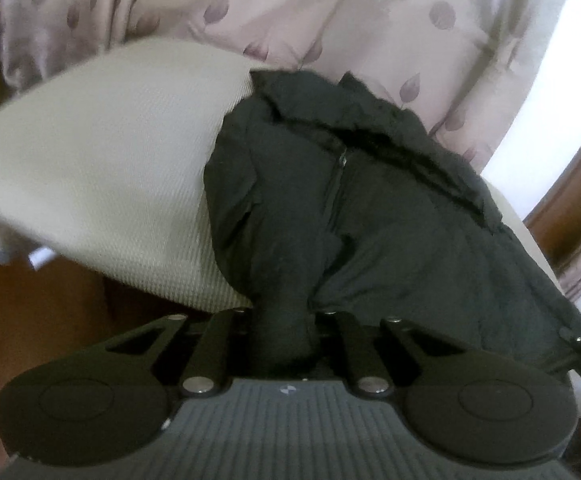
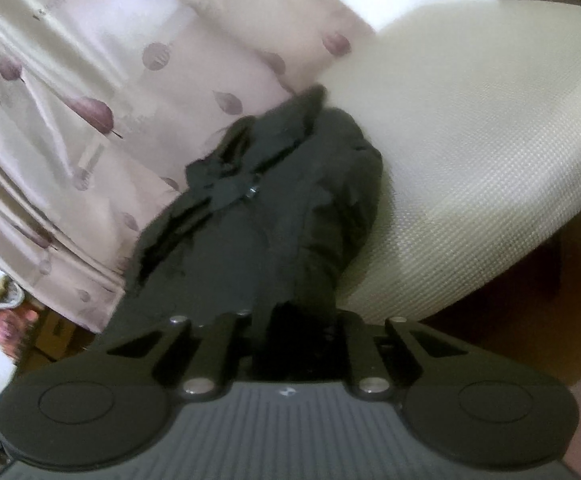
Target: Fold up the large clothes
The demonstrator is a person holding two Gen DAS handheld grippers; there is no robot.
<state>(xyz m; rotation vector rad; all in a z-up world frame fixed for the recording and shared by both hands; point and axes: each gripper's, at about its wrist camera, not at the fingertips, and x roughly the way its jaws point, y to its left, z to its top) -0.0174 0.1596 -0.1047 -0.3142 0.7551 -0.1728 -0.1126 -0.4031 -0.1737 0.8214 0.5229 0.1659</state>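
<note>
Gripping dark padded zip-front jacket (image 1: pixel 370 208) at both ends: our left gripper (image 1: pixel 284 332) and right gripper (image 2: pixel 290 320) each clenched on bunched fabric, probably to spread it. Jacket lies on cream woven cushion (image 1: pixel 110 160), against leaf-print curtain (image 1: pixel 330 32).

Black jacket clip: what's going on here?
A person holds a gripper in each hand, both clamped on a black zip-up jacket lying on a cream woven cushion. The left gripper pinches a bunched fold; the right gripper grips another edge. A leaf-print curtain hangs behind.
</note>
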